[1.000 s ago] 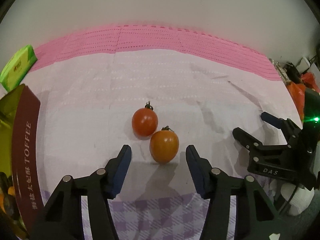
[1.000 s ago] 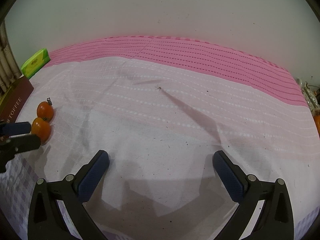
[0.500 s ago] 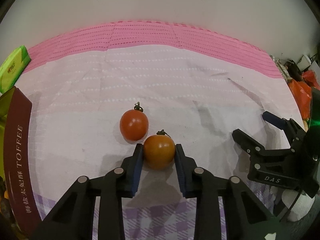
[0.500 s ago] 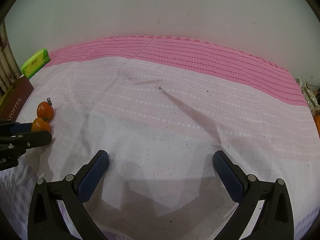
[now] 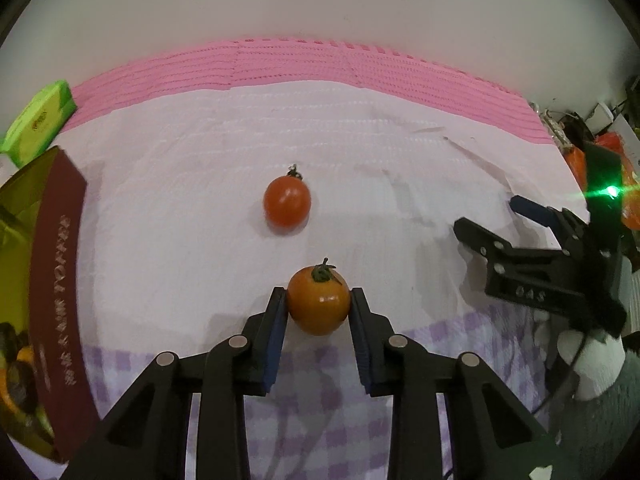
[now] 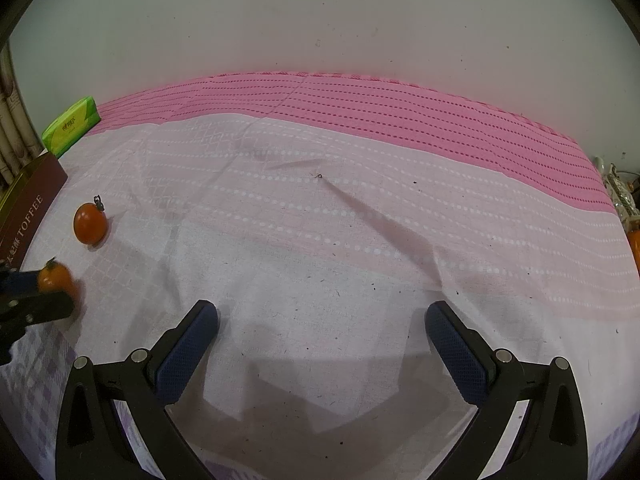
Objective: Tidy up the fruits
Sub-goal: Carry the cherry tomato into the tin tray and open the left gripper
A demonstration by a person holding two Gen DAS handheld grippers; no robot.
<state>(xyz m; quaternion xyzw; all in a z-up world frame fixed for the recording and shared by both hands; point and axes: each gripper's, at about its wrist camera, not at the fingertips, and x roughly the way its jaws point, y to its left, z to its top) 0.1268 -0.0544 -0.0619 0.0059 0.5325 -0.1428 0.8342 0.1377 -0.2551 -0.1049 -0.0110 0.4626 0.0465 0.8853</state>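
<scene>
A: What's on the far left?
B: A green packet (image 5: 38, 118) by the wall (image 6: 320, 20), near a maroon toffee box (image 5: 56, 280)
A: And underneath?
B: A pink-and-white cloth (image 6: 360, 200), purple checks nearest us

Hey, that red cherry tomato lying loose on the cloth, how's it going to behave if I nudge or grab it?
The red cherry tomato looks round and rests free on the tablecloth, so a nudge would probably roll it. Its skin shines, so the pads may slip. It seems small and soft-skinned, so a hard squeeze could likely split it.
</scene>
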